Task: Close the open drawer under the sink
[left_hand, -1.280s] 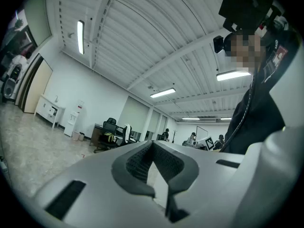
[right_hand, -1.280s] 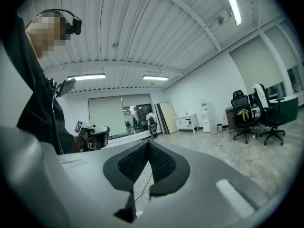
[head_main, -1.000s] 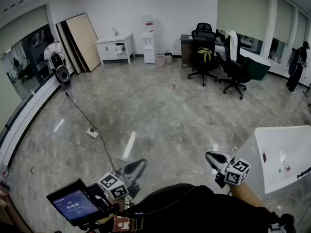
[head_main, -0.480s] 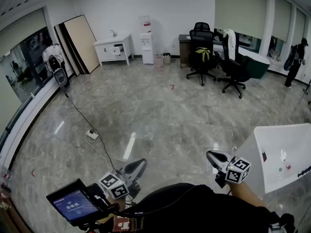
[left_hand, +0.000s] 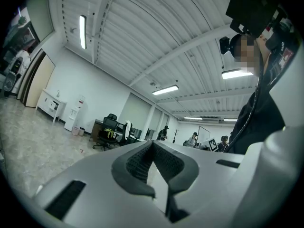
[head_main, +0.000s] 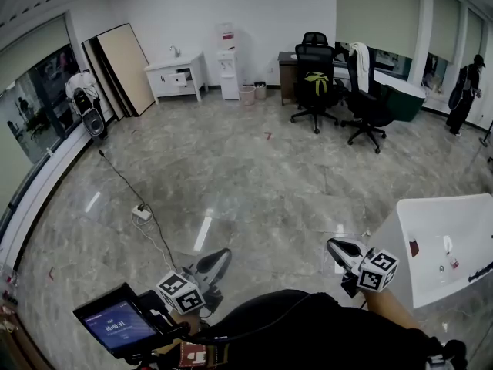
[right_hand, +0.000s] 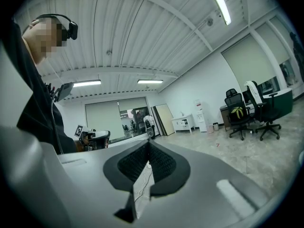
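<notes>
Sink cabinet (head_main: 176, 76) against far wall (head_main: 262, 10), water dispenser (head_main: 229, 74) just right, chairs (head_main: 315, 83) farther right.

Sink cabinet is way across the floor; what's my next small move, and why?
Probably step forward toward the sink cabinet at the far wall: its drawer hangs open, while the left gripper and right gripper, both shut and empty, are far out of reach.

Wide floor open toward the far wall
The floor (head_main: 254, 168) lies bare through the middle up to the sink cabinet (head_main: 176, 75). A cable (head_main: 123, 183) and power strip (head_main: 141, 212) lie at left, chairs (head_main: 314, 83) stand far right, and a white table (head_main: 443, 245) is near right.
</notes>
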Motion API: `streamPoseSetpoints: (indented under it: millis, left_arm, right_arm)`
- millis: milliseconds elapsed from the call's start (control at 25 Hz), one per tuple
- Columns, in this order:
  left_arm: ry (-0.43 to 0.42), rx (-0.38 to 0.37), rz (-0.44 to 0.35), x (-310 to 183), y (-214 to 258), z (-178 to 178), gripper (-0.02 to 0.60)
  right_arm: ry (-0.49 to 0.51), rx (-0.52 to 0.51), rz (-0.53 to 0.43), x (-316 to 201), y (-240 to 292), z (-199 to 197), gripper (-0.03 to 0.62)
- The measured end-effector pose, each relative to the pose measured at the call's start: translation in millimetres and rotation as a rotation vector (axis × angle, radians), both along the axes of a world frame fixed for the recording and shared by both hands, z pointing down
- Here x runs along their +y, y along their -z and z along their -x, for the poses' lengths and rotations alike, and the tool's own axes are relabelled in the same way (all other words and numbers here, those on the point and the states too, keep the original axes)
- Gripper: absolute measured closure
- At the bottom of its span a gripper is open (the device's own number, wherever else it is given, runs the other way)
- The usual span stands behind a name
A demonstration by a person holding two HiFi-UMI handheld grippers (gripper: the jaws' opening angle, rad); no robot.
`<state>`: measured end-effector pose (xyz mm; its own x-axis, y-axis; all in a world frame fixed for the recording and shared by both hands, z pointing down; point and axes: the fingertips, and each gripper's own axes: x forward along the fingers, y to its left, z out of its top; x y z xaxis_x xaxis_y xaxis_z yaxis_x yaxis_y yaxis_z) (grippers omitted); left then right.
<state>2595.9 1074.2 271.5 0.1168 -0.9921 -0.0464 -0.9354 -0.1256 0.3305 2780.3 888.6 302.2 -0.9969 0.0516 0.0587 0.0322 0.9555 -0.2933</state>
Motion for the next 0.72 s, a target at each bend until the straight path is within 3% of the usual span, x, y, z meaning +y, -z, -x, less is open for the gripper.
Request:
streamPoseSetpoints:
  millis: [200, 440, 720]
  left_arm:
    - [0.036, 0.001, 0.005, -22.9, -0.4, -19.1, 0.581]
    - [0.083, 0.006, 0.025, -43.0, -4.1, -20.7, 0.581]
    - [0.117, 0.019, 0.024, -46.6, -10.4, 31.6, 0.581]
  right_arm:
    - [-0.014, -0.014, -0.06, -29.8, 13.8, -21.7, 0.592]
    - [-0.003, -0.049, -0.106, -57.3, 32.2, -14.9, 0.592]
    - [0.019, -0.033, -0.122, -65.2, 30.3, 46.1, 0.592]
